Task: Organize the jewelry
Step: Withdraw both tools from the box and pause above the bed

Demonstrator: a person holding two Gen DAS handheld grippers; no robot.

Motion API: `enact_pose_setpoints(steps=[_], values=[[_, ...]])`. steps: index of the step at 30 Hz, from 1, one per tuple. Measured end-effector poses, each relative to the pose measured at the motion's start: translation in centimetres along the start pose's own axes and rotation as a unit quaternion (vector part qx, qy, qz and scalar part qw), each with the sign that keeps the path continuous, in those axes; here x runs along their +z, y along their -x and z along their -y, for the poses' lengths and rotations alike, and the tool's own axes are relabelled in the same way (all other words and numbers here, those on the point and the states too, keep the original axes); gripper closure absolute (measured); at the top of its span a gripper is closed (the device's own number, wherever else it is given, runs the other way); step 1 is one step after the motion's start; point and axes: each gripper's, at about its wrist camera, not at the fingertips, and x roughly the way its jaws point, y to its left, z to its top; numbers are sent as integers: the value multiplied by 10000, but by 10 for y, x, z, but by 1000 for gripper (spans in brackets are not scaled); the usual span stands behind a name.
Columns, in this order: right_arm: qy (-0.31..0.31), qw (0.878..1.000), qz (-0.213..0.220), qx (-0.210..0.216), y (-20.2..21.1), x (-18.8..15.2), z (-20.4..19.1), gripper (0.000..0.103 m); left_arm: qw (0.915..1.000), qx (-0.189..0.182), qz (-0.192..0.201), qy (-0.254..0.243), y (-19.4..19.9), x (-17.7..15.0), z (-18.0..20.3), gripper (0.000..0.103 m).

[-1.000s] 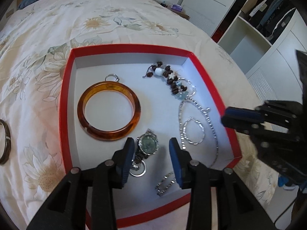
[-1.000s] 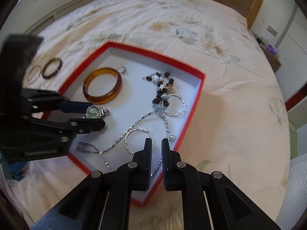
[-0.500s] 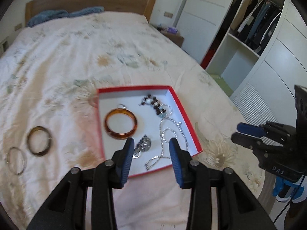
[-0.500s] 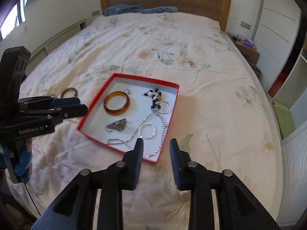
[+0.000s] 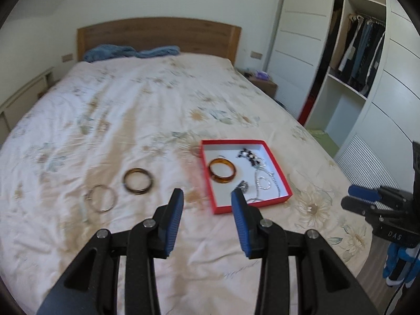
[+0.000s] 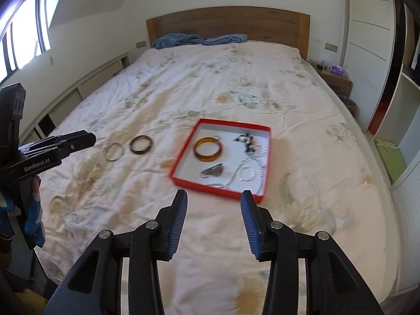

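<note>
A red tray point(image 5: 287, 183) point(image 6: 183, 151) lies on the bed. It holds an amber bangle point(image 5: 222, 169) point(image 6: 208, 149), a watch point(image 5: 243, 185) point(image 6: 214, 170), a dark bead bracelet point(image 5: 248, 155) point(image 6: 245, 139) and silver chains point(image 5: 265, 182) point(image 6: 246, 173). A dark bangle point(image 5: 138, 180) point(image 6: 141, 144) and a silver bangle point(image 5: 101, 197) point(image 6: 114, 151) lie on the bedspread left of the tray. My left gripper point(image 5: 207, 204) is open and empty, held well back above the bed. My right gripper point(image 6: 214, 206) is open and empty, also well back from the tray.
The flowered bedspread point(image 5: 131, 110) covers a wide bed with a wooden headboard point(image 5: 157, 35) and blue cloths point(image 6: 199, 39) at its head. A white wardrobe point(image 5: 354, 78) stands on the right. A nightstand point(image 6: 333, 74) is beside the bed.
Both grippers have pulled far back and up from the tray. The right gripper went from nearly shut to wide open. The two bangles outside the tray have come into view.
</note>
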Motion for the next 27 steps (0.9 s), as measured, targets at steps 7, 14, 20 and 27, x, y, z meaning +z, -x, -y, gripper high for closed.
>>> enact_pose_setpoints(steps=[7,14,20,27], values=[[-235,9993,206,184,27,-24,-32,61,9993,259,248,85,60,-20,-20,67],[-144,9984,488,233,61,-39,-63,57,9978,402,473,216,107,-42,-29,67],[93,9972,688,267,87,-45,-86,56,9960,500,671,319,137,-53,-34,67],[239,9956,858,295,106,-49,-101,54,9954,541,690,378,154,-59,-39,67]])
